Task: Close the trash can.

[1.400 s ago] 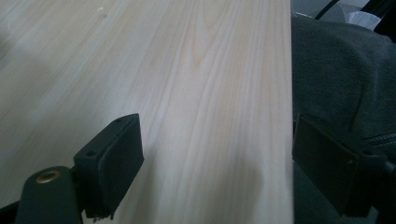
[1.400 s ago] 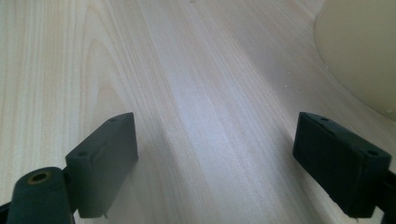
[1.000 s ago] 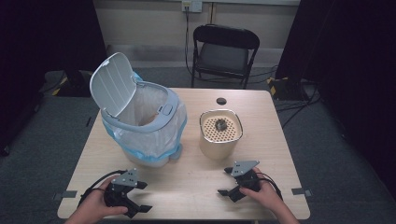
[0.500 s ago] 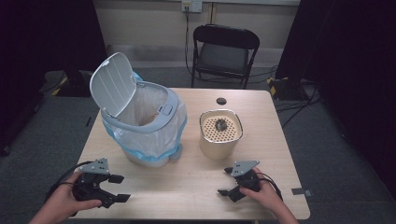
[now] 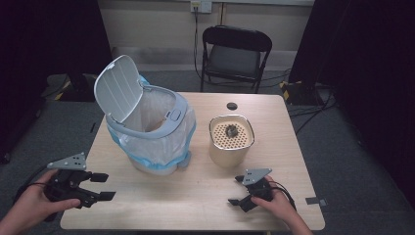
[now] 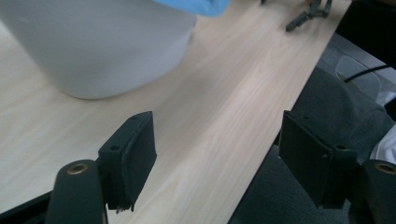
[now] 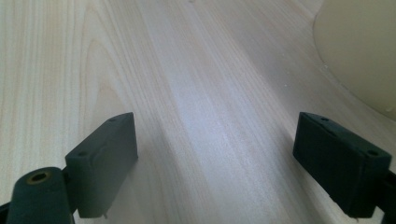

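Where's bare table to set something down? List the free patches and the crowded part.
Free: the front strip of the table between the left gripper and right gripper; the right edge beyond the beige canister. Crowded: the left rear, taken by the lined trash bin with its raised lid.

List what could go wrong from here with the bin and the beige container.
1. The bin has its lid standing open toward the left gripper; a careless approach could clip it and tip the bin.
2. The bag hangs loose outside the rim and could snag a jaw.
3. The beige container sits just ahead of the right gripper; a fast reach may shove it.
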Available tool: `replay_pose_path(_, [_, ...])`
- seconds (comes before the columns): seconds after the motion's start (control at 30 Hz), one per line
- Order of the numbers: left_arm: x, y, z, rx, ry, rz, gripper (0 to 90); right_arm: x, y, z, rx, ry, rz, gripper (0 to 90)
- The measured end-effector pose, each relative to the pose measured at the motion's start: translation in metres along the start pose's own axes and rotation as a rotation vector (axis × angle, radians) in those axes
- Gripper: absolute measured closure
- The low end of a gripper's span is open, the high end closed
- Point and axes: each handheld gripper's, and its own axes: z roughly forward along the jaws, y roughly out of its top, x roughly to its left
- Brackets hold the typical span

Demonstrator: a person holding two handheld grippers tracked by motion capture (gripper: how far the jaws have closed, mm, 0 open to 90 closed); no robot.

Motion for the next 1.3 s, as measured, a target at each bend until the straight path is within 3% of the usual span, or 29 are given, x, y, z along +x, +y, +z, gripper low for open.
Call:
replay_pose_path(0.23, [0.008, 0.006, -0.018, -0.007, 0.011, -0.043, 28.8, 0.0, 0.0, 0.0, 0.0, 0.0, 0.0, 12.8])
replay_pose_path(0.37, [0.011, 0.013, -0.026, -0.004, 0.013, -0.044, 29.6, 0.0, 0.0, 0.0, 0.0, 0.0, 0.0, 12.8])
replay_pose_path(0.43, [0.012, 0.022, -0.033, -0.017, 0.031, -0.01, 30.2, 0.0, 0.0, 0.0, 0.0, 0.0, 0.0, 12.8])
replay_pose_path(0.8, [0.013, 0.056, -0.051, -0.021, 0.045, -0.009, 32.2, 0.0, 0.0, 0.0, -0.001, 0.0, -0.001, 12.9])
replay_pose_path(1.03, [0.009, 0.079, -0.06, -0.027, 0.067, 0.022, 33.1, 0.0, 0.0, 0.0, -0.001, -0.002, -0.001, 12.8])
replay_pose_path(1.3, [0.012, 0.097, -0.067, -0.068, 0.093, 0.046, 36.5, 0.0, 0.0, 0.0, -0.002, -0.002, -0.001, 12.8])
